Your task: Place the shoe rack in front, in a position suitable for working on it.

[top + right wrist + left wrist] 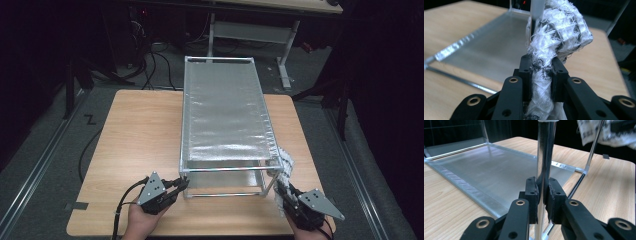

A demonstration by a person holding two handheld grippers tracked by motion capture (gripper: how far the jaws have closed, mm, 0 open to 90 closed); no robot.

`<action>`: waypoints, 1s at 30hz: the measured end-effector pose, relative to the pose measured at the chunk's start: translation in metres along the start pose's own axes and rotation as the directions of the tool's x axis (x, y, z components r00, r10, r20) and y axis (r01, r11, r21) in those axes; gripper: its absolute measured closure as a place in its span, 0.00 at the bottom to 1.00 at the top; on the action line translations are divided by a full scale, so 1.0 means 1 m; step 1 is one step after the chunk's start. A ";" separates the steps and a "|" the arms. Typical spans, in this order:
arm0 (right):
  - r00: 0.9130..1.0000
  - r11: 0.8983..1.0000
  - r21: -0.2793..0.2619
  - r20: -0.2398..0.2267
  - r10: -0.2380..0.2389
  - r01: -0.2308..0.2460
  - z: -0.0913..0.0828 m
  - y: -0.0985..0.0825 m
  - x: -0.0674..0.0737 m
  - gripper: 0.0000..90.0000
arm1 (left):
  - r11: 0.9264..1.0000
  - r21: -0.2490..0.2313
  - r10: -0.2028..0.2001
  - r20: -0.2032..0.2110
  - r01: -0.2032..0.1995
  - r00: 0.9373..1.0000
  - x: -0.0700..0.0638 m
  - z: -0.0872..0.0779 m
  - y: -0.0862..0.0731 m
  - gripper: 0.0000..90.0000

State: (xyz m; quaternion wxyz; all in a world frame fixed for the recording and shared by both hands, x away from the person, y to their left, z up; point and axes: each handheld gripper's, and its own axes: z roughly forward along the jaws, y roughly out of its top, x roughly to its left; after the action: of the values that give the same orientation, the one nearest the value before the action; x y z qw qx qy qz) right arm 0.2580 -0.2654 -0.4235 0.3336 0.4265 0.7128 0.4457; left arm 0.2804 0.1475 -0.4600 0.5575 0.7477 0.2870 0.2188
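Note:
A metal-framed rack [223, 107] with two silvery mesh shelves stands on the wooden table [140, 135]. My left gripper [183, 185] is shut on the rack's near left upright post [545, 152], low down by the bottom shelf [496, 172]. A white cloth with a black pattern [286, 167] hangs at the rack's near right corner. My right gripper [288, 192] is shut on a bunched part of this cloth [554, 37], which rises from the jaws against the rack's post [537, 7].
The rack takes up the table's middle and right, reaching past the far edge. Bare wood lies to the left of the rack. A desk frame [280, 35] and cables [155, 65] are on the floor beyond the table.

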 end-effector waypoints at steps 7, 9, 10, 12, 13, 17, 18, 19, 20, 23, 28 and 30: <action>0.998 0.984 0.178 -0.062 0.026 -0.015 0.033 -0.030 -0.007 0.84 | 1.000 0.001 0.003 -0.009 -0.003 1.000 0.001 -0.001 0.000 0.89; 0.996 0.973 0.228 -0.074 0.044 -0.026 0.040 -0.036 -0.008 0.84 | 1.000 0.001 0.002 -0.010 -0.002 1.000 0.001 -0.002 0.000 0.89; 0.996 0.969 0.247 -0.077 0.040 -0.019 0.044 -0.039 -0.008 0.84 | 1.000 0.001 0.002 -0.012 -0.002 1.000 0.001 -0.002 0.000 0.90; 0.996 0.961 0.275 -0.079 0.044 -0.020 0.049 -0.043 -0.008 0.84 | 1.000 0.000 0.002 -0.013 -0.002 1.000 0.001 -0.002 0.000 0.89; 0.996 0.957 0.289 -0.081 0.047 -0.022 0.051 -0.045 -0.008 0.84 | 1.000 -0.001 0.002 -0.014 -0.002 1.000 0.001 -0.002 -0.001 0.89; 0.995 0.951 0.309 -0.079 0.055 -0.028 0.053 -0.046 -0.006 0.83 | 1.000 0.000 0.001 -0.021 -0.001 1.000 0.000 -0.002 -0.001 0.89; 0.996 0.952 0.306 -0.078 0.052 -0.026 0.053 -0.046 -0.006 0.83 | 1.000 0.000 0.001 -0.021 -0.001 1.000 0.000 -0.002 -0.001 0.89; 0.996 0.955 0.297 -0.078 0.045 -0.020 0.052 -0.045 -0.006 0.83 | 1.000 0.001 0.000 -0.022 0.000 1.000 0.000 -0.002 -0.001 0.89; 0.996 0.955 0.295 -0.076 0.047 -0.023 0.051 -0.044 -0.005 0.83 | 1.000 0.001 0.000 -0.023 0.000 1.000 0.000 -0.002 -0.001 0.89; 0.996 0.963 0.269 -0.073 0.053 -0.031 0.047 -0.040 -0.005 0.83 | 1.000 -0.001 -0.005 -0.029 0.004 1.000 0.000 -0.002 -0.001 0.89; 0.997 0.977 0.210 -0.065 0.045 -0.031 0.039 -0.031 -0.005 0.83 | 1.000 0.000 -0.003 -0.026 0.003 1.000 0.000 -0.002 -0.001 0.89; 0.998 0.984 0.179 -0.060 0.036 -0.025 0.033 -0.025 -0.005 0.83 | 1.000 -0.001 -0.002 -0.025 0.002 1.000 0.001 -0.002 -0.001 0.89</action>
State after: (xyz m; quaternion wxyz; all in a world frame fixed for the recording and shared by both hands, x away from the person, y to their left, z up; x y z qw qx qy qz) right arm 0.2806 -0.2638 -0.4585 0.2645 0.4514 0.7533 0.3985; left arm 0.2793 0.1496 -0.4603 0.5543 0.7443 0.2946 0.2279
